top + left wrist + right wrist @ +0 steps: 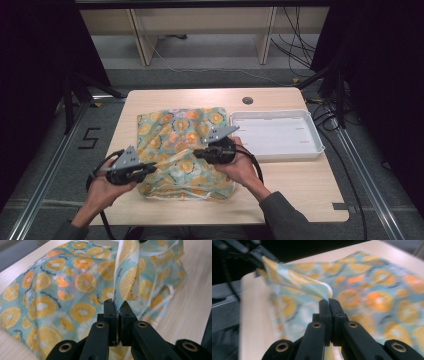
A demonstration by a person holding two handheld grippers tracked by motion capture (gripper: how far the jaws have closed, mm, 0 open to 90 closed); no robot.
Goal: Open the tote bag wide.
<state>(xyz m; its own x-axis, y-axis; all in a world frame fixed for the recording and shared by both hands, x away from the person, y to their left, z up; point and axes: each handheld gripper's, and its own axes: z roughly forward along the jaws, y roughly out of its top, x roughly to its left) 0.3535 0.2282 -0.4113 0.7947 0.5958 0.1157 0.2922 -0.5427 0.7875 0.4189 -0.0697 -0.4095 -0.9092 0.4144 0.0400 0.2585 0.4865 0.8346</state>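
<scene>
Cloth (182,150) printed with orange slices on a pale teal ground lies spread over the middle of the wooden table (300,187), its far part flat and its near part lifted into a loose ridge between the two hand-held tools. Just to its right sits a shallow white tray (316,134), close to the cloth's right edge, and a small dark round grommet (247,100) marks the tabletop beyond it. Seen from the high view, the left gripper (150,169) is at the cloth's near left edge, held in the person's left hand (102,190), while the right gripper (197,153) sits over the middle of the cloth in the right hand (242,167), pointing leftward toward the other tool. In the left gripper view the left gripper (118,306) has its black jaws pressed together on a raised fold of the cloth (75,285), which stands up out of them in a narrow upright band, the rest of the fabric lying on the table behind. In the right gripper view the right gripper (329,301) likewise pinches a hemmed edge of the cloth (367,290), and that edge runs up and away to the upper left as a taut strip reaching the other tool's dark jaws; this view is blurred
</scene>
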